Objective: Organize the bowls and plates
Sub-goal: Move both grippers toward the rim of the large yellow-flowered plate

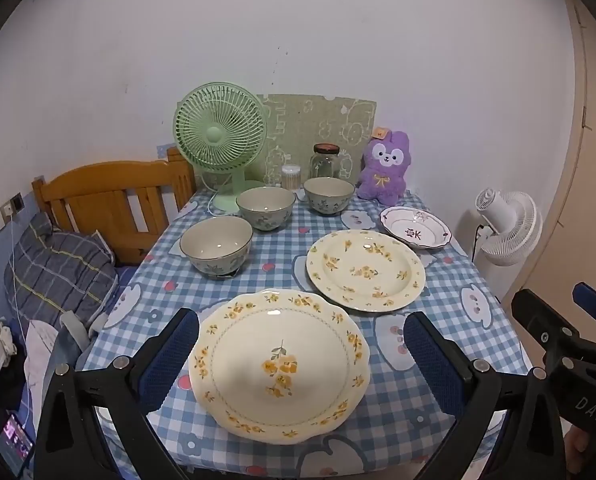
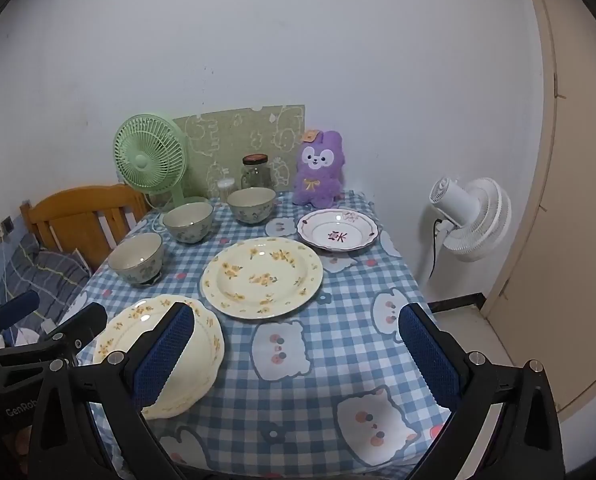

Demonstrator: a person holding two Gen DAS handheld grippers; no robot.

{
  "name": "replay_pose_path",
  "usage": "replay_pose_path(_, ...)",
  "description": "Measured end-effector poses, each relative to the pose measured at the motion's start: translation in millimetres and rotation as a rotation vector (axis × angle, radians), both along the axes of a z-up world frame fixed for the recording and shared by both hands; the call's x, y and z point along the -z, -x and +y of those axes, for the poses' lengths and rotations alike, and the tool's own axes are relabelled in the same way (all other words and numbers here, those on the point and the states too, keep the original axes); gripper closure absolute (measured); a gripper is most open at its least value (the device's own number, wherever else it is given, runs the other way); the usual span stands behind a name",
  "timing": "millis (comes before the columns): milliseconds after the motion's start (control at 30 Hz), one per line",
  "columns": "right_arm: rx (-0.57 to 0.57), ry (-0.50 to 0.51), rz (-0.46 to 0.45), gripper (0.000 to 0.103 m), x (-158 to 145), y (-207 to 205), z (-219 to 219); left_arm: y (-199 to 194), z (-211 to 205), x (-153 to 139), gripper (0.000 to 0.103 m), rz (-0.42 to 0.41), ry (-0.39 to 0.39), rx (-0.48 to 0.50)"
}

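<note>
On the checked surface (image 1: 258,248), three bowls (image 1: 216,245) stand along the left and three plates run up the right, the scalloped yellow plate (image 1: 280,364) nearest, a round yellow plate (image 1: 365,270) behind it and a small purple-rimmed plate (image 1: 415,227) farthest. Both the left claw (image 1: 301,354) and the right claw (image 2: 296,354) hover with jaws spread wide and nothing between them. A likely hazard is glazed ceramic slipping from a thin rim pinch, or a plate sliding off the near edge and breaking.
</note>
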State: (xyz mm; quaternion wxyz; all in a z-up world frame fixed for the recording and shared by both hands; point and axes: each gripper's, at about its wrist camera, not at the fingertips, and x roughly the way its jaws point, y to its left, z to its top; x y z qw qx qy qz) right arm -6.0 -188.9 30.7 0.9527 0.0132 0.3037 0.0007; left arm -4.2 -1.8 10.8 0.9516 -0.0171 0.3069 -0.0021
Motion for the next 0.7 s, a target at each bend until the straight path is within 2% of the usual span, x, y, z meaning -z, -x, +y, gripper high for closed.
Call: replay_pose_path(700,0.030,0.010,0.039,0.000,8.6,-3.2,-4.7,3.3,3.0,-2.1,0.001,-0.006,-0.017,-0.010)
